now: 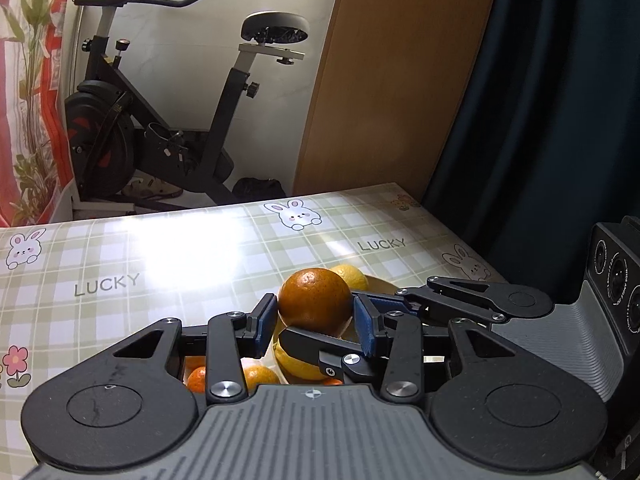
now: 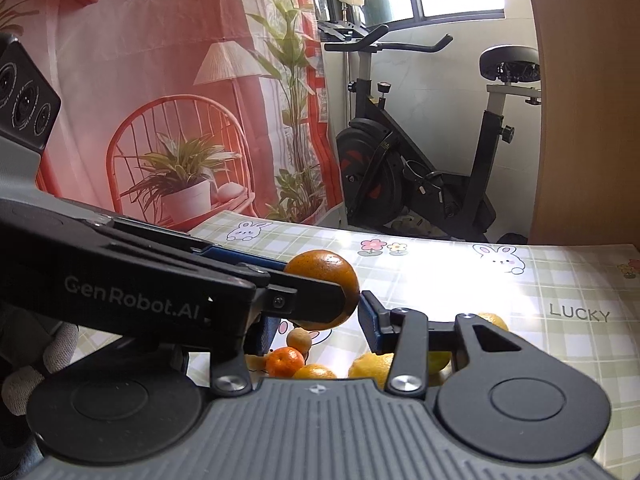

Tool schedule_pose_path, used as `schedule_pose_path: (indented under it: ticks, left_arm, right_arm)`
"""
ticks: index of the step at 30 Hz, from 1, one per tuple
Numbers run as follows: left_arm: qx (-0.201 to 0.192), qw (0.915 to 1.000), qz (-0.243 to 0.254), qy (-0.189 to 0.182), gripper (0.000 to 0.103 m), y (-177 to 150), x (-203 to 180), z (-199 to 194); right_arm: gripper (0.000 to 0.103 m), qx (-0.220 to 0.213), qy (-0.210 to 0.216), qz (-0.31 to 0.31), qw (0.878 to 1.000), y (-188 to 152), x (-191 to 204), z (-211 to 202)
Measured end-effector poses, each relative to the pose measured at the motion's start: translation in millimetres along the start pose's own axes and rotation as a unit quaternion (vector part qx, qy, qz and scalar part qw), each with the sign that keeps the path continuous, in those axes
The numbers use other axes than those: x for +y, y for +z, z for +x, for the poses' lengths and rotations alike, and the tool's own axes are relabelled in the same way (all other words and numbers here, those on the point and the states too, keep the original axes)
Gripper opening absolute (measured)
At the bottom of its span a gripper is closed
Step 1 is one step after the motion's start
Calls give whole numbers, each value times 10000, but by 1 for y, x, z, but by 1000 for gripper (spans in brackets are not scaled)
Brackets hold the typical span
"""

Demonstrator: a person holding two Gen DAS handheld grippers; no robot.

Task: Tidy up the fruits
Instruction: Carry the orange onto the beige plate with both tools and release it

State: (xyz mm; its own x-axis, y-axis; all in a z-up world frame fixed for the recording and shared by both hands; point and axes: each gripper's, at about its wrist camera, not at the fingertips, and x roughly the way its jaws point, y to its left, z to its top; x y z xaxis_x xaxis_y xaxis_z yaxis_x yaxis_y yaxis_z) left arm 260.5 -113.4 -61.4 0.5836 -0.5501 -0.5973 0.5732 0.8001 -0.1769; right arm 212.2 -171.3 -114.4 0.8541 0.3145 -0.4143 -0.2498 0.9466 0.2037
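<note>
A large orange [image 1: 314,300] hangs above the checked tablecloth. My left gripper [image 1: 315,322] is shut on it, with both blue pads [image 1: 265,320] against its sides. In the right wrist view the same orange [image 2: 326,276] sits at the tip of the left gripper, which reaches in from the left. My right gripper [image 2: 318,326] stands open, with one finger on each side of the orange and its right pad [image 2: 370,322] just short of the peel. Below lie lemons [image 1: 304,364] [image 2: 370,364] and small tangerines [image 1: 198,376] [image 2: 285,361].
A pale plate [image 1: 382,281] under the fruit holds another lemon [image 1: 352,276]. The table [image 1: 120,280] ends at its far edge, with an exercise bike [image 1: 160,128] behind it. A wooden panel [image 1: 392,80] and a dark curtain stand at the right. A gloved hand [image 2: 24,384] holds the left gripper.
</note>
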Motion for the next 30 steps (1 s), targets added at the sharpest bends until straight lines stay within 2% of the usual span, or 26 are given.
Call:
schedule_pose_path:
  ticks: [7, 16, 25, 30]
  left_arm:
    - [164, 9993, 105, -317, 44, 5, -17, 38]
    - [705, 9948, -5, -741, 44, -2, -38, 106]
    - [1086, 9906, 126, -825, 45, -6, -64, 158]
    - [1206, 9901, 83, -712, 45, -4, -70, 178]
  right_arm:
    - [45, 54, -416, 236, 9988, -10, -36, -6]
    - [45, 335, -917, 543, 9937, -36, -79, -4]
    - [45, 578, -1175, 834, 9879, -53, -121, -6]
    - [45, 659, -1210, 848, 9868, -54, -131, 3]
